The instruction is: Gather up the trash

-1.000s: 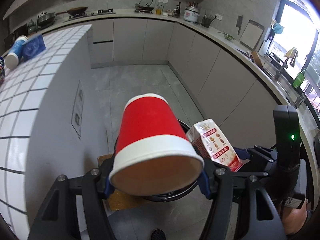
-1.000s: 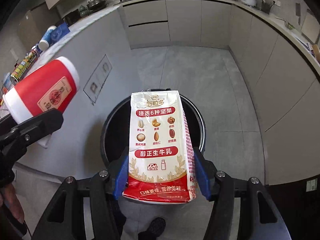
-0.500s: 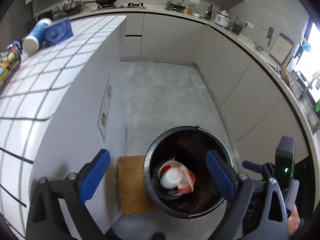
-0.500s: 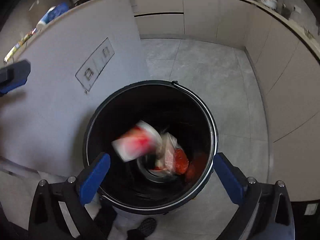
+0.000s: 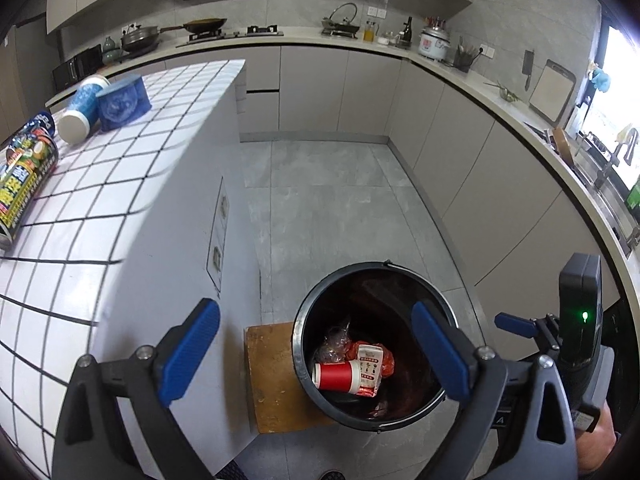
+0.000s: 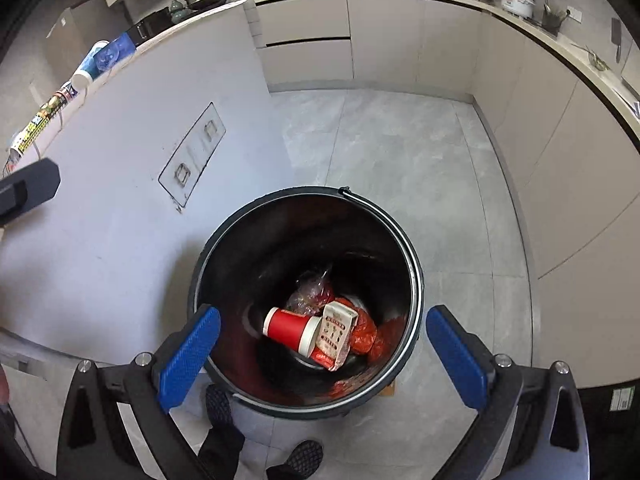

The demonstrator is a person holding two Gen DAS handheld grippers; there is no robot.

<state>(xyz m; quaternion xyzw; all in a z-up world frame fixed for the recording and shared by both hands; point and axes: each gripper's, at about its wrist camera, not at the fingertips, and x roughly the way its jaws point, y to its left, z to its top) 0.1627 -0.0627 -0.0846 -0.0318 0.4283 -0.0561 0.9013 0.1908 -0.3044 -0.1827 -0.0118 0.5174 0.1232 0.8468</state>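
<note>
A black bin (image 5: 320,304) (image 6: 224,248) stands on the floor beside the island. Inside lie a red paper cup (image 5: 338,376) (image 6: 290,330) on its side, a milk carton (image 5: 370,368) (image 6: 334,334) and red wrappers (image 6: 364,336). My left gripper (image 5: 320,356) is open and empty, above the bin's left side. My right gripper (image 6: 322,356) is open and empty, straight above the bin. On the white tiled island top (image 5: 120,168) lie a blue paper cup (image 5: 82,110), a blue packet (image 5: 122,102) and a printed can (image 5: 22,184).
A brown cardboard piece (image 5: 272,380) lies on the floor under the bin's left side. The island's side wall (image 6: 120,200) is close on the left. Grey cabinets (image 5: 480,184) curve along the back and right. My shoes (image 6: 220,404) show by the bin.
Both grippers opened and dropped the red cup and the milk carton, which now lie still in the bin. The left gripper rose and looks more toward the island.
</note>
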